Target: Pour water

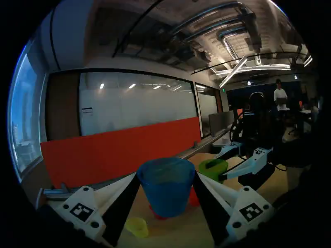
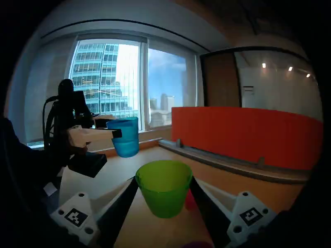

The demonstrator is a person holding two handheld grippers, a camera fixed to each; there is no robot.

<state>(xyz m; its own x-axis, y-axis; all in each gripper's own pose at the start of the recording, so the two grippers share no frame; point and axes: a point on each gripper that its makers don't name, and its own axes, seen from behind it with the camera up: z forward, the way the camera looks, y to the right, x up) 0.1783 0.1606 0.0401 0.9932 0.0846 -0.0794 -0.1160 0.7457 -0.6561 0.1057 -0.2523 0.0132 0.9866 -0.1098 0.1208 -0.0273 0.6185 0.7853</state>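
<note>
Lower centre: my left gripper [image 1: 167,178] clamps a seemingly light, squeezable blue cup [image 1: 166,192] mid-wall; my right gripper [image 2: 163,181] likewise grips the green cup [image 2: 164,196].

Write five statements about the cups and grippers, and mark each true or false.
1. The left gripper holds a blue cup. True.
2. The right gripper holds a yellow cup. False: it holds a green cup.
3. The blue cup lies tipped on its side. False: it is held upright, mouth up.
4. A small yellow cup sits on the table below the blue cup. True.
5. The panel behind the table is blue. False: the panel is orange-red.
</note>
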